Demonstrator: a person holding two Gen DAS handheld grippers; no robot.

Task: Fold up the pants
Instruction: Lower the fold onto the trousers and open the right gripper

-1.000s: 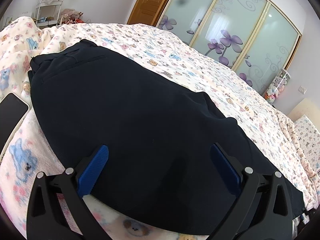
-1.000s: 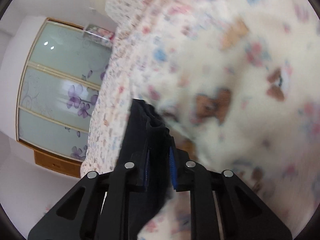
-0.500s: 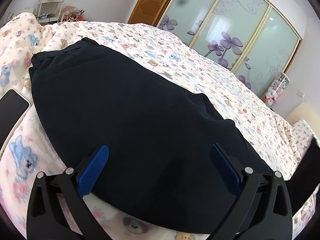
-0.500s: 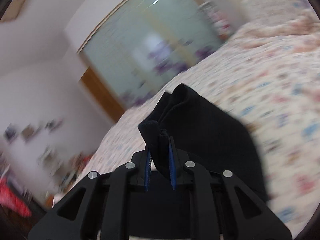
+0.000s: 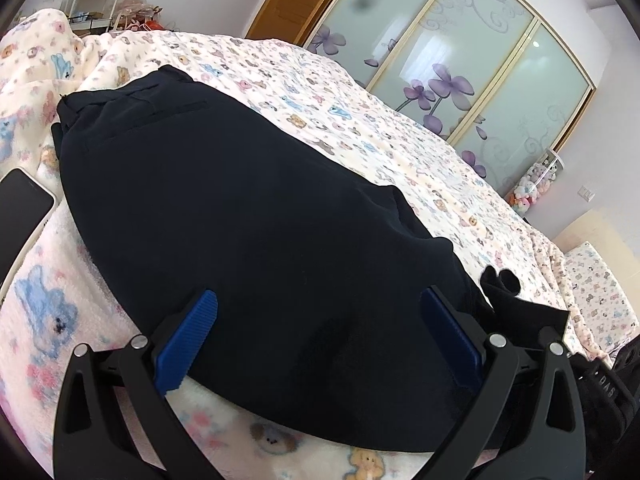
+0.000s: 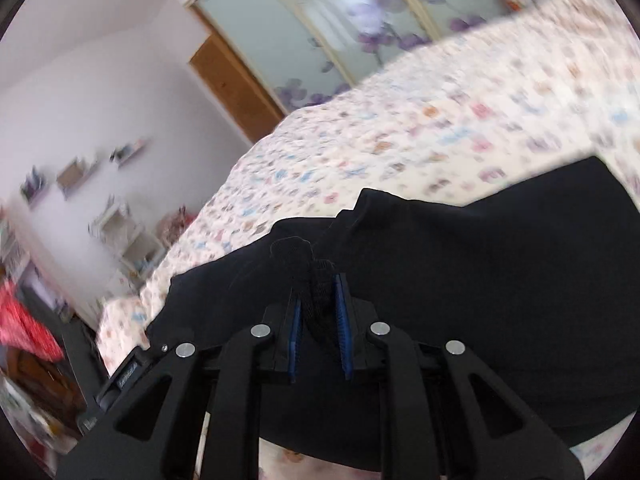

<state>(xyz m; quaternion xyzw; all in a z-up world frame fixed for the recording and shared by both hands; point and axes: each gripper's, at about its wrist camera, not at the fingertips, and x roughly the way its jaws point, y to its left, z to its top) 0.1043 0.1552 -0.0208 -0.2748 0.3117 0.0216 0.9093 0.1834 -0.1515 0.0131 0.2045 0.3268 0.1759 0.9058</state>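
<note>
Over the last second the hem end of the pants (image 6: 460, 280), clenched in the right gripper (image 6: 317, 320), has been carried over toward the wide-open, empty left gripper (image 5: 316, 340), so the fold is judged underway.

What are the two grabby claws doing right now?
Left gripper: open, empty, over the pants.
Right gripper: shut on a bunch of the pants.
</note>
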